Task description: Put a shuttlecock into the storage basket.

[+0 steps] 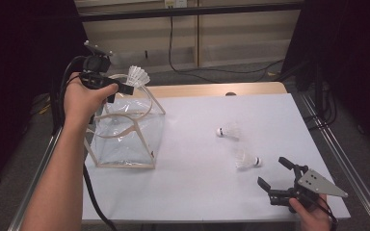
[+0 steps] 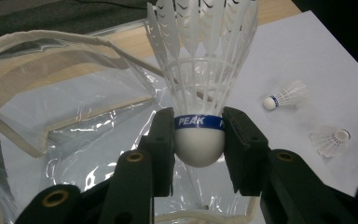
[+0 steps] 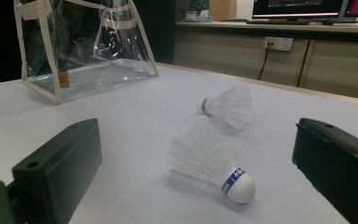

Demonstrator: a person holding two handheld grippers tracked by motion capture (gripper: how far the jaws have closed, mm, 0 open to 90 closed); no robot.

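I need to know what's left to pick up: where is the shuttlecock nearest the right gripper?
In the high view the shuttlecock lies on its side on the white table, right of centre, just ahead of the open right gripper and nearer the person than the other loose shuttlecock.

White worktop (image 1: 197,192) with wooden far edge, clear plastic bag (image 1: 125,139) with cream trim standing at left, two white shuttlecocks (image 1: 229,131) (image 1: 247,160) lying near each other at right
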